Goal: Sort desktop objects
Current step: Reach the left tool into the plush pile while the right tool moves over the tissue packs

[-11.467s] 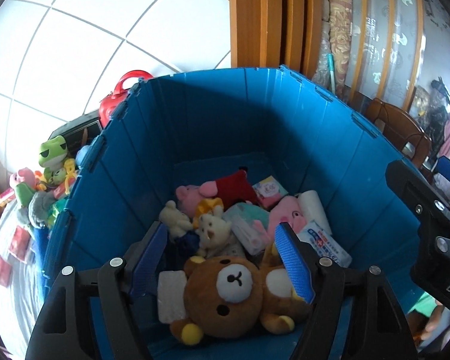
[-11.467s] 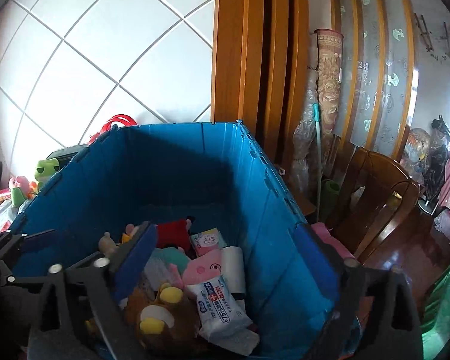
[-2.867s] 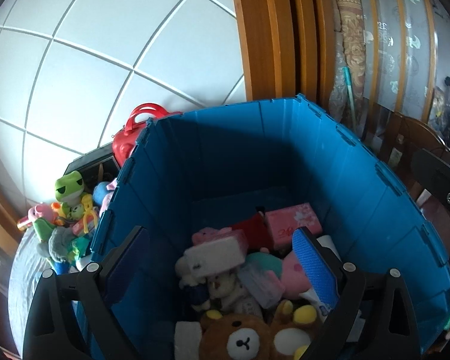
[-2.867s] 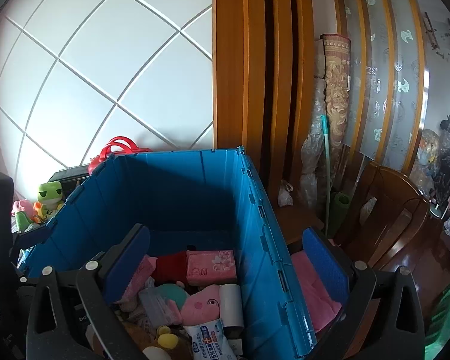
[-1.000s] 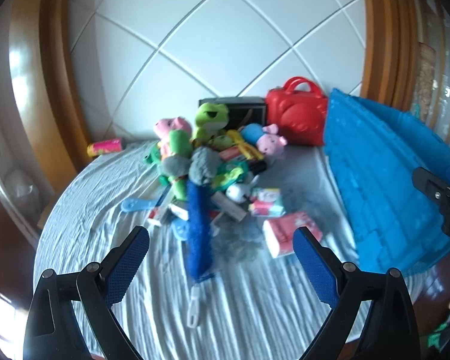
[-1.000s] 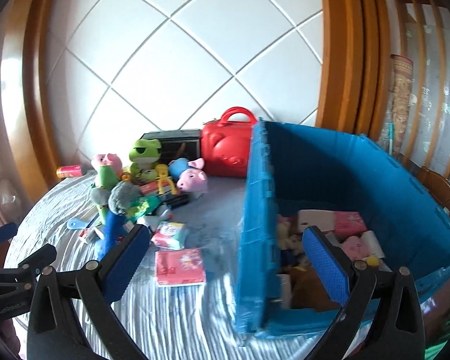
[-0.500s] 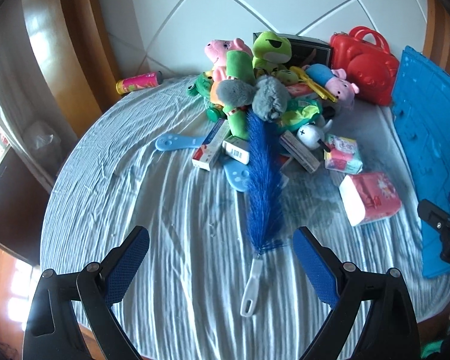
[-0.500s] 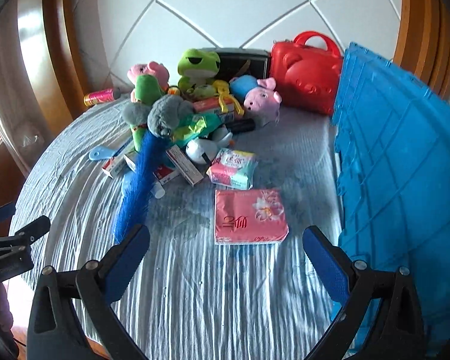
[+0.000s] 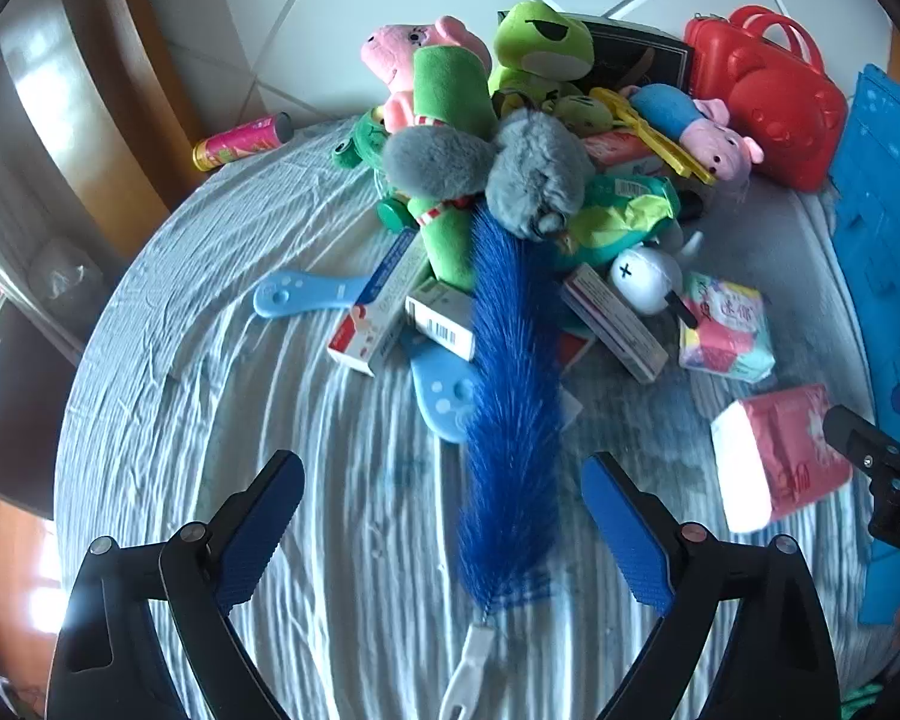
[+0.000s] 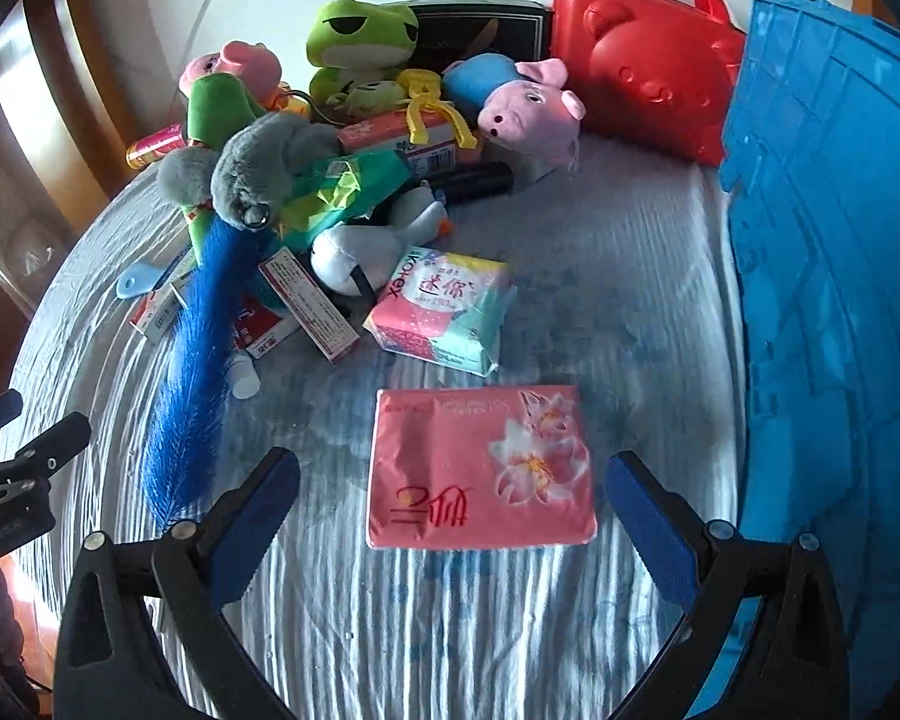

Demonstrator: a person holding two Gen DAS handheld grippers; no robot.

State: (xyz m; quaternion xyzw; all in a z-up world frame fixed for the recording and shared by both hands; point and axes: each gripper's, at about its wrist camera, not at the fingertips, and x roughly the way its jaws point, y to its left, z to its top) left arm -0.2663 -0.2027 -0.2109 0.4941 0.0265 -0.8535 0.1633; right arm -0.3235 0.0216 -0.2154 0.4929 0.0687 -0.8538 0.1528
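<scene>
My left gripper point(image 9: 444, 534) is open and empty above a blue feather duster point(image 9: 513, 420) with a white handle point(image 9: 468, 666); its brush lies between my fingers. My right gripper point(image 10: 453, 525) is open and empty, with a pink tissue pack point(image 10: 480, 474) between its fingers on the cloth. The same pack point(image 9: 780, 462) shows at the right of the left wrist view. Behind lies a pile of plush toys: a green frog point(image 10: 360, 42), a pink pig point(image 10: 528, 108), a grey plush point(image 9: 534, 174), plus boxes and a Kotex pack point(image 10: 444, 312).
A blue crate point(image 10: 834, 252) stands at the right edge of the round table with a pale blue cloth point(image 10: 630, 276). A red bear-shaped case point(image 10: 642, 60) and a black box point(image 10: 480, 30) sit at the back. A pink can point(image 9: 240, 141) lies far left.
Both grippers have moved from over the crate to the table and come down closer to the cloth. The duster and the pink pack now sit between the fingers.
</scene>
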